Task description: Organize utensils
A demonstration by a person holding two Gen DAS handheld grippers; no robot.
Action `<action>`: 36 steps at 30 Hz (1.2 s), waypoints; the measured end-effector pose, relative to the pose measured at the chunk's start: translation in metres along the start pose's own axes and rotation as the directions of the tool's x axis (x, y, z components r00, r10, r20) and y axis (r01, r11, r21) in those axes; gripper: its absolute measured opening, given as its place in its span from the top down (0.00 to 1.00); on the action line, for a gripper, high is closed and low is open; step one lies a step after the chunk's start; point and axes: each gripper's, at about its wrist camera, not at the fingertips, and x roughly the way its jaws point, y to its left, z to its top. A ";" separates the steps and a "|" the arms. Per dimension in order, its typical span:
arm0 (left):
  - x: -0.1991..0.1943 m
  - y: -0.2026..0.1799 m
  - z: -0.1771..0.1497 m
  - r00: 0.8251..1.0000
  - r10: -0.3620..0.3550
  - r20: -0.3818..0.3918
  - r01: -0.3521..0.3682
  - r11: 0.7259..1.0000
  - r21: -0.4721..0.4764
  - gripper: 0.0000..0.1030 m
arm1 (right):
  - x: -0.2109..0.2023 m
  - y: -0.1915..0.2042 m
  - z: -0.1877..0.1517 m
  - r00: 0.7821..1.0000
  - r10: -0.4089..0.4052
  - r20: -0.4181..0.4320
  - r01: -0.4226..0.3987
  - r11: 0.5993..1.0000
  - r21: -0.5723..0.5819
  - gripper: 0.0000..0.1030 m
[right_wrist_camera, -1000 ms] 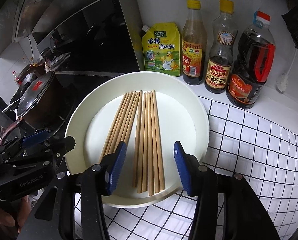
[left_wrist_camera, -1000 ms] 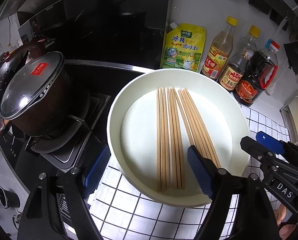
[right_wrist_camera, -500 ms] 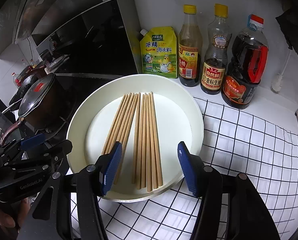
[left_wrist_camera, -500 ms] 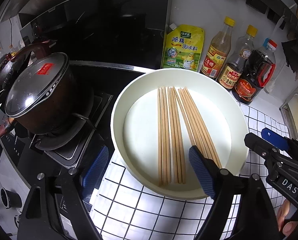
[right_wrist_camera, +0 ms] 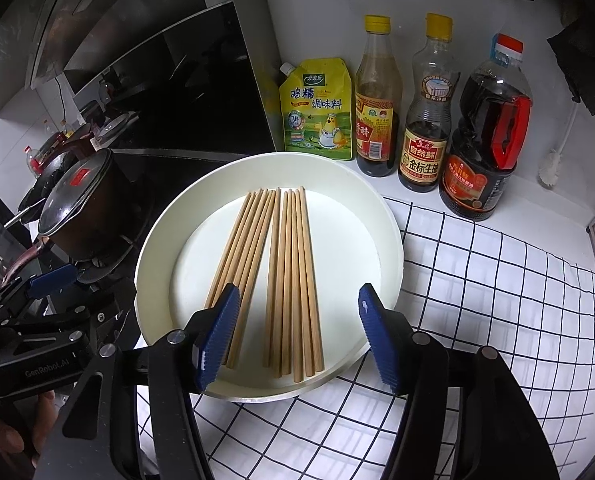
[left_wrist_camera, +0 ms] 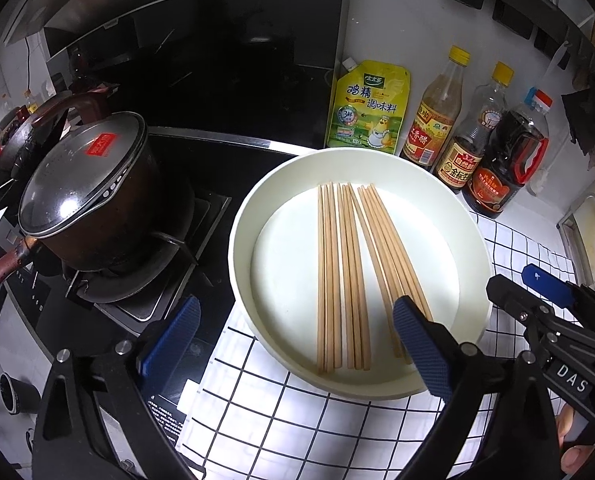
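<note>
The left gripper (left_wrist_camera: 293, 340) hangs over the near rim of a round white tray (left_wrist_camera: 482, 248), its blue-padded jaws spreading very wide with nothing between them. The right gripper (right_wrist_camera: 293, 334) beside it is opening too, gripping nothing, above wooden chopsticks (right_wrist_camera: 287, 280) lying side by side in the tray. The tray sits on a black-gridded white cloth (right_wrist_camera: 477, 280), between a lidded pot (left_wrist_camera: 89, 196) on the stove and three sauce bottles (right_wrist_camera: 425, 120) by a yellow seasoning pouch (right_wrist_camera: 317, 112).

The yellow pouch (right_wrist_camera: 317, 110) reads "鸡精调味料". The middle bottle (right_wrist_camera: 425, 120) has "金标生抽" on its label. The left gripper (right_wrist_camera: 29, 360) body bears "GenRobot.AI"; the right gripper (left_wrist_camera: 569, 376) body shows "DAS".
</note>
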 end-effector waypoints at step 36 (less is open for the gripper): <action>-0.005 0.000 -0.003 1.000 0.028 -0.004 -0.028 1.000 0.014 0.07 | -0.007 -0.001 -0.007 1.000 0.003 0.000 -0.003 1.000 0.010 0.42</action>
